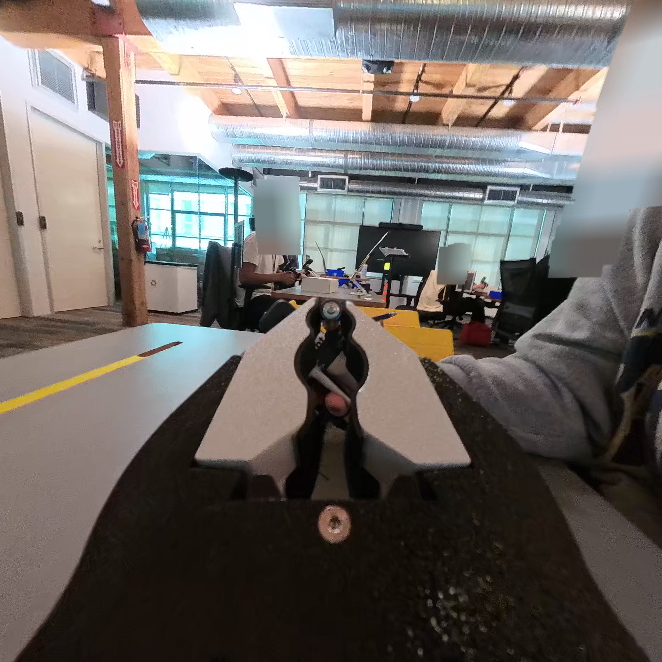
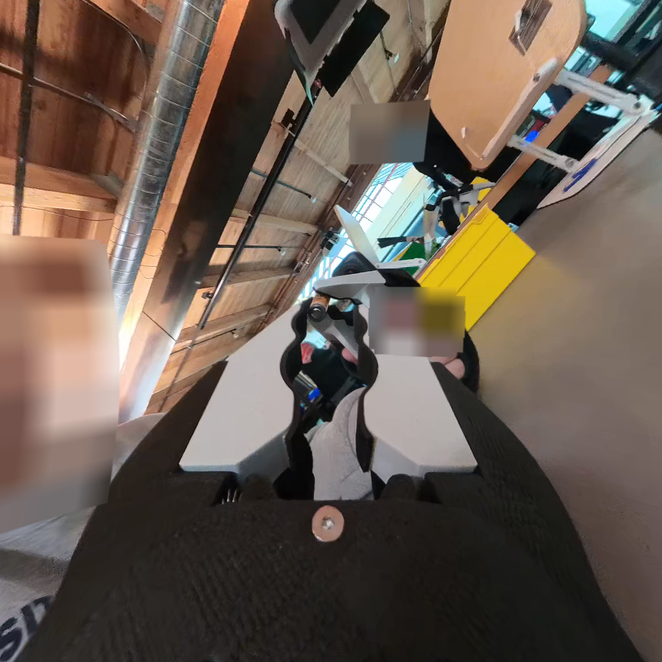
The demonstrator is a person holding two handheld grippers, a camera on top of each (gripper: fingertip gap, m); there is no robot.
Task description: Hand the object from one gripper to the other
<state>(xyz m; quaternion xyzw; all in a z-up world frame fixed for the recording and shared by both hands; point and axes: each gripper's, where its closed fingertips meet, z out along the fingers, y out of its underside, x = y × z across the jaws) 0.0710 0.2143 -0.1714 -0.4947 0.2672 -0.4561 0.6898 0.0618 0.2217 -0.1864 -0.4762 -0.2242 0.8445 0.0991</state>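
A small cylindrical battery [image 1: 331, 310] with an orange band sits end-on between the tips of my left gripper [image 1: 331, 315], whose jaws are closed on it. In the right wrist view the same battery [image 2: 318, 306] lies at the tip of my right gripper [image 2: 329, 313], close to its left pad. The right jaws stand a little wider than the battery, on either side of it. The left gripper's white fingers [image 2: 347, 283] cross the battery there. The two grippers meet tip to tip above a grey table [image 1: 89, 412].
The holder's grey sleeve [image 1: 537, 376] is at the right. A yellow tape line [image 1: 71, 385] runs across the table. Yellow bins [image 1: 422, 333] stand just past the far edge. Beyond are people seated at desks, office chairs and a wooden post [image 1: 123, 179]. My two grippers' fingertips are within a few centimetres of each other.
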